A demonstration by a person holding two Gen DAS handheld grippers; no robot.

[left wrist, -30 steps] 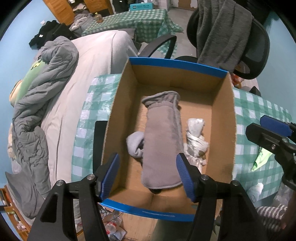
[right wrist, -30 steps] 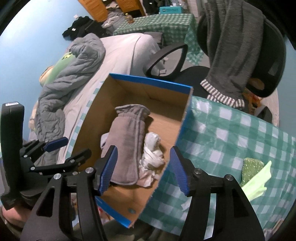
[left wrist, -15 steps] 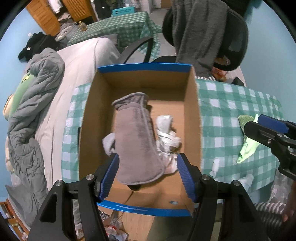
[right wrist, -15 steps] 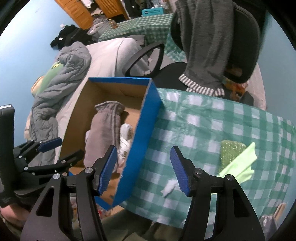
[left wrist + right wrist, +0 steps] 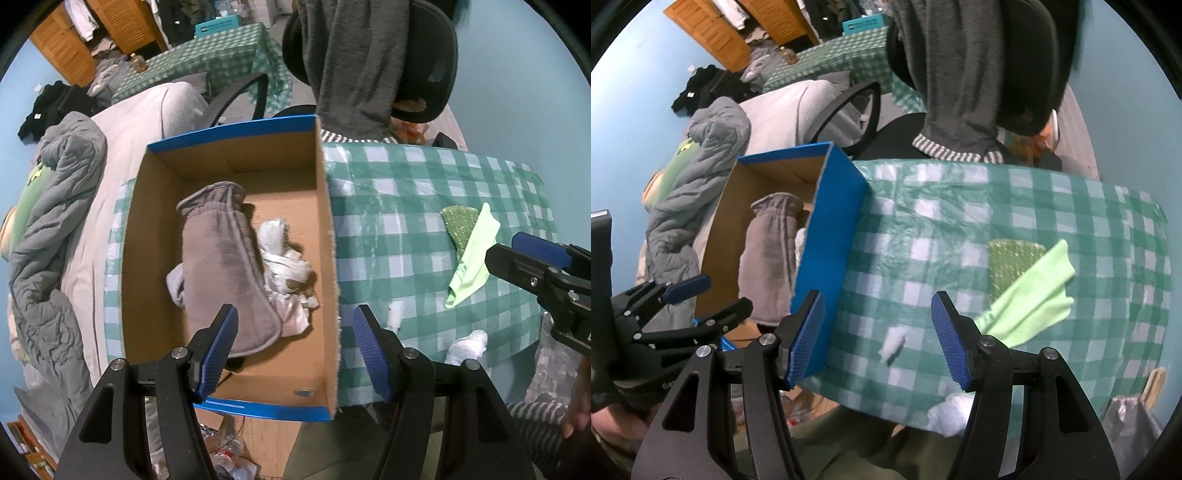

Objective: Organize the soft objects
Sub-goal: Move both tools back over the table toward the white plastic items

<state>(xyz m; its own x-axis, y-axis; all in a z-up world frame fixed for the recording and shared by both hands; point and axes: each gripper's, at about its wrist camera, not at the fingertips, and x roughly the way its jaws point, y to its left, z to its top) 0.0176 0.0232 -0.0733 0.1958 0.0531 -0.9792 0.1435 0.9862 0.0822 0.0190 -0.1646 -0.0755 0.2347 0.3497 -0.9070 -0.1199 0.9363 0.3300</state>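
Hovering, jaws wide apart, empty: left gripper [image 5: 294,345] over blue-edged cardboard box [image 5: 325,236] (grey fleece pouch [image 5: 225,269] inside); right gripper [image 5: 877,338] over checked tablecloth [image 5: 960,221], near lime-green cloth [image 5: 1034,295].

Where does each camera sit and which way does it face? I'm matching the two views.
Left wrist: on the left gripper, looking steeply down into the cardboard box; its open fingers and the right gripper show.
Right wrist: on the right gripper, facing the checked table; the left gripper shows.
Shared: box, gray garment, light green cloth.
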